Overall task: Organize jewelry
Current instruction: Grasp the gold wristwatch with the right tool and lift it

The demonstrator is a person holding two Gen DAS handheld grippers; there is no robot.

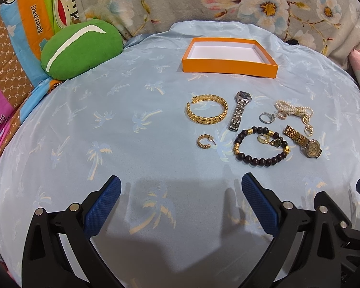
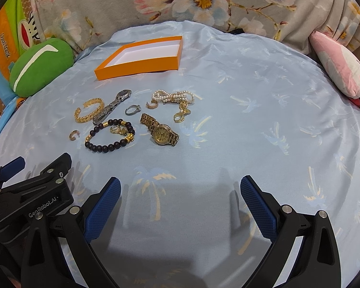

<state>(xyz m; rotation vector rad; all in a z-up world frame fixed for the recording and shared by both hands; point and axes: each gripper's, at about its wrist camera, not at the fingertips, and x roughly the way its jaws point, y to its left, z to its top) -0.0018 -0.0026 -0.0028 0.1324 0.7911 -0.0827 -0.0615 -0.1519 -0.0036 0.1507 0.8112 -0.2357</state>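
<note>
Two hand-held tools hover side by side over a bed covered in a pale blue sheet point(image 1: 132, 110) printed with palm trees. The left tool point(image 1: 181, 189) has its blue-padded jaws spread wide and grips nothing. The right tool point(image 2: 180, 188) is likewise released and empty.

The jewelry lies loose on the sheet, ahead of both tools: forward and to the right of the left tool, forward and to the left of the right tool. Nearest the left tool is a dark bead bracelet point(image 1: 261, 147) with gold accents, and a small ring lies inside its loop. Just left of the bracelet sits a small gold hoop earring point(image 1: 204, 141). Beyond these lie a gold leaf-pattern cuff point(image 1: 207, 110) and a silver watch point(image 1: 239, 110), close together. To the right of the bracelet is a gold watch point(image 2: 161, 129). Farther on, a silver ring point(image 2: 133, 109) and a pearl bracelet point(image 2: 174, 97) with a gold clasp lie near each other.

Beyond all the jewelry stands an open orange box point(image 1: 228, 68) with a bare white inside. Bare sheet lies between each tool and the jewelry.

A green plush cushion point(image 1: 80, 48) rests far forward-left, beside a bright cartoon-print fabric. A grey floral blanket point(image 2: 204, 2) runs along the back. A pink and white cushion point(image 2: 340, 69) sits far forward-right of the right tool.
</note>
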